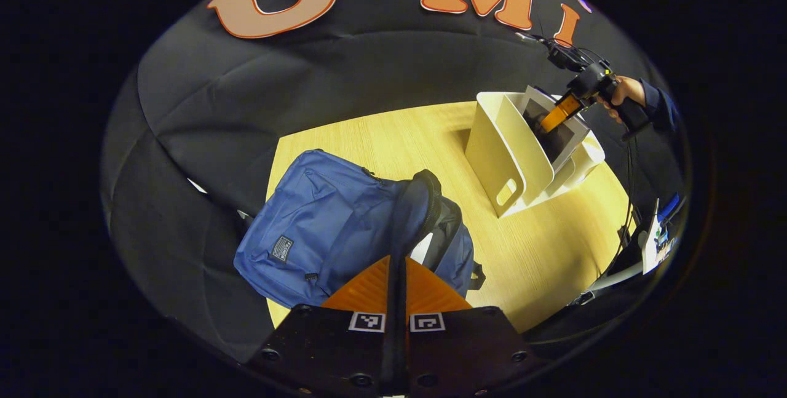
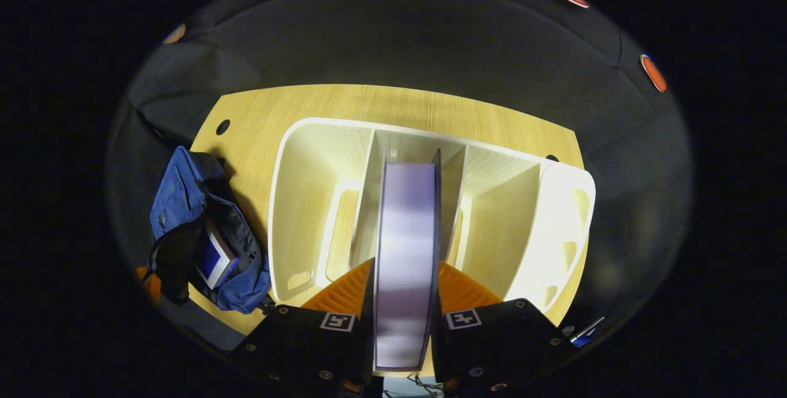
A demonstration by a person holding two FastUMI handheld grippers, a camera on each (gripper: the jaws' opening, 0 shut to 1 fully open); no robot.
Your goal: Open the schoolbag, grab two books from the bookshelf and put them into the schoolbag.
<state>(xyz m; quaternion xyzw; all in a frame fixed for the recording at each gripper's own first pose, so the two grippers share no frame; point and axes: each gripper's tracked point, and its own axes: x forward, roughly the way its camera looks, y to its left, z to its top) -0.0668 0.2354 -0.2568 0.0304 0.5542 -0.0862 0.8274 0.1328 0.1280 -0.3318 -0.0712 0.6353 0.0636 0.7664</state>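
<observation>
The blue schoolbag lies on the wooden table. My left gripper is shut on the dark edge of its opening, which runs up between the orange fingers. The bag's mouth gapes, and a blue-and-white book lies inside the schoolbag. My right gripper is shut on a book with dark covers and white page edges, standing in the middle compartment of the white bookshelf. Seen from the left gripper view, the right gripper reaches down into the bookshelf.
A hand in a dark sleeve holds the right gripper. Cables and a small stand sit past the table's right edge. The table has a cable hole near the bag. The shelf's outer compartments hold no books.
</observation>
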